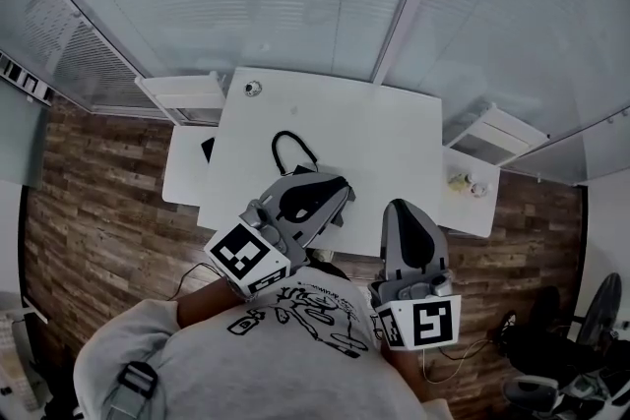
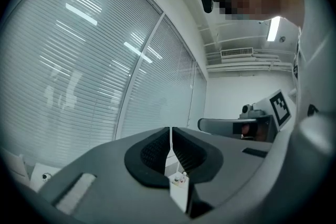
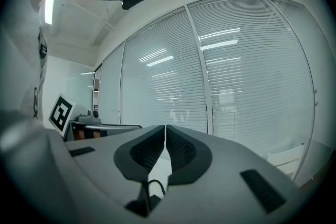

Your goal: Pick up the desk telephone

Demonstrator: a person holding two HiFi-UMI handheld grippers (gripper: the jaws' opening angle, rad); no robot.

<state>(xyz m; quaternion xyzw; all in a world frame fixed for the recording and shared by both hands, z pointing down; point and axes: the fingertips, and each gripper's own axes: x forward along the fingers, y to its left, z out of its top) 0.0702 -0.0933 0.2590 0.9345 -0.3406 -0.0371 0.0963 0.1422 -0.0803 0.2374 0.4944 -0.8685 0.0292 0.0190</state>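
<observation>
I cannot make out a desk telephone in any view. A black cord loop (image 1: 293,149) lies on the white desk (image 1: 384,138), just beyond my left gripper (image 1: 335,192). The same cord loop (image 3: 155,187) shows low between the right gripper's jaws. My left gripper is held level over the desk's near edge, and its jaws (image 2: 171,132) are shut with nothing between them. My right gripper (image 1: 404,210) hovers beside it to the right. It is also shut (image 3: 165,129) and empty. The left gripper's body hides part of the desk's near side.
Small bottles (image 1: 465,180) stand on a lower white side table (image 1: 472,211) at the right, and the bottles (image 2: 181,180) also show past the left jaws. Another side table (image 1: 182,174) sits at the left. A small round object (image 1: 253,89) rests at the desk's far edge. Blinds cover the windows behind.
</observation>
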